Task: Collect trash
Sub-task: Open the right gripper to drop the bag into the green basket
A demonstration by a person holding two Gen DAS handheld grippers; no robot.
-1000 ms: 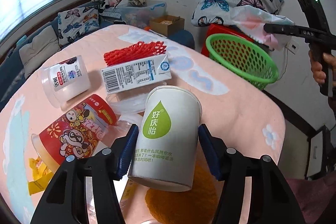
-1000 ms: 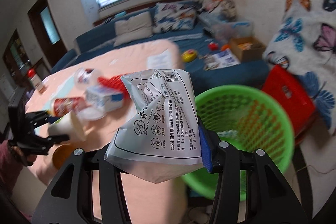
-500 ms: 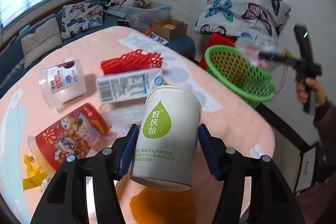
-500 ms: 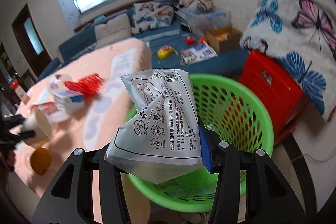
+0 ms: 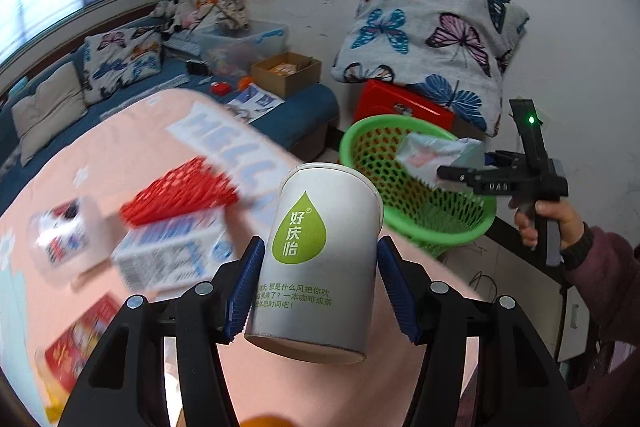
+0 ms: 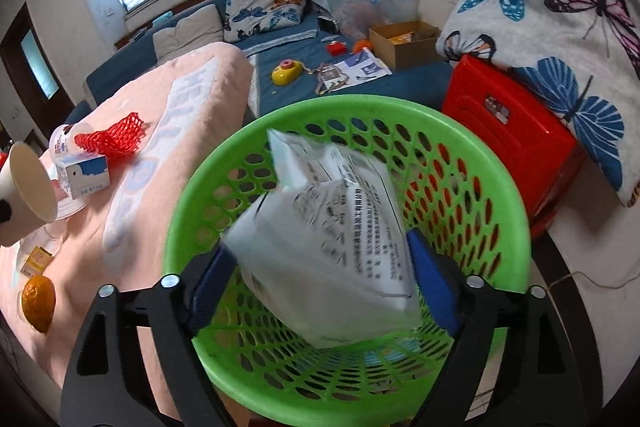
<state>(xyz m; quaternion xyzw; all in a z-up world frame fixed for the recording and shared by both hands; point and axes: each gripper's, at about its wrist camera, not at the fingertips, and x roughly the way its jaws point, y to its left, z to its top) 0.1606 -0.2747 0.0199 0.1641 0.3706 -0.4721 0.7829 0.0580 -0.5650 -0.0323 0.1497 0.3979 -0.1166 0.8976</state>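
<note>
Your right gripper point(image 6: 320, 273) hangs over the green basket point(image 6: 472, 147), pads spread clear of the blurred white bag point(image 6: 328, 247) between them. At nine o'clock, a paper cup point(image 6: 28, 187) sits above the pink table point(image 6: 140, 131).

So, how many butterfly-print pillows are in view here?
2. The smaller pillow lies on the blue sofa; the larger pillow rests on the red box. More may be hidden outside the view.

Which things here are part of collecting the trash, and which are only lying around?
For the job:
- white paper cup with green drop logo, in left gripper
- white printed plastic bag, between right gripper fingers
- green perforated plastic basket
- blue-white milk carton
- red foam net

Just lying about:
- butterfly-print blanket
- red plastic stool
- cardboard box
</note>
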